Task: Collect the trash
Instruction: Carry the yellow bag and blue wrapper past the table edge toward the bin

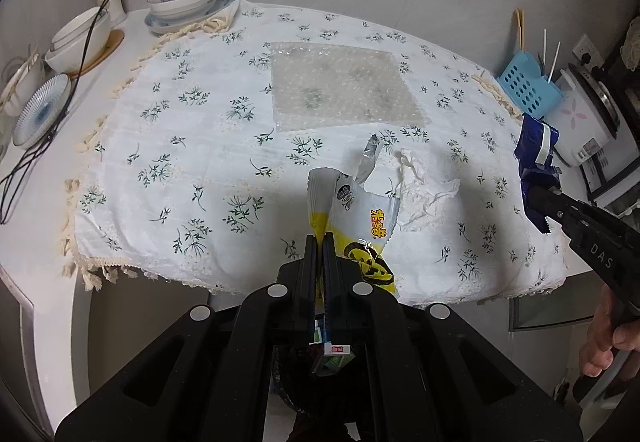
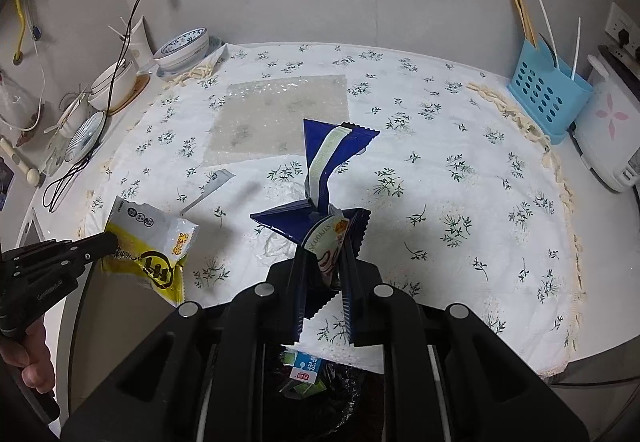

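Above the desk (image 1: 48,202) edge, left claw (image 1: 319,242) pinching yellow wrapper (image 1: 360,218), right claw (image 2: 325,254) pinching blue wrapper (image 2: 320,158), crumpled tissue (image 1: 424,190) on flowered cloth (image 2: 440,182)

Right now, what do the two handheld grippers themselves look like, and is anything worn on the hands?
Both are matte black plastic. The left gripper and right gripper each have two narrow parallel fingers with blue ribbed pads, angular linkage arms and round silver pivot caps. The right one's body carries pale lettering. The hand on its grip wears no glove; no sleeve shows.
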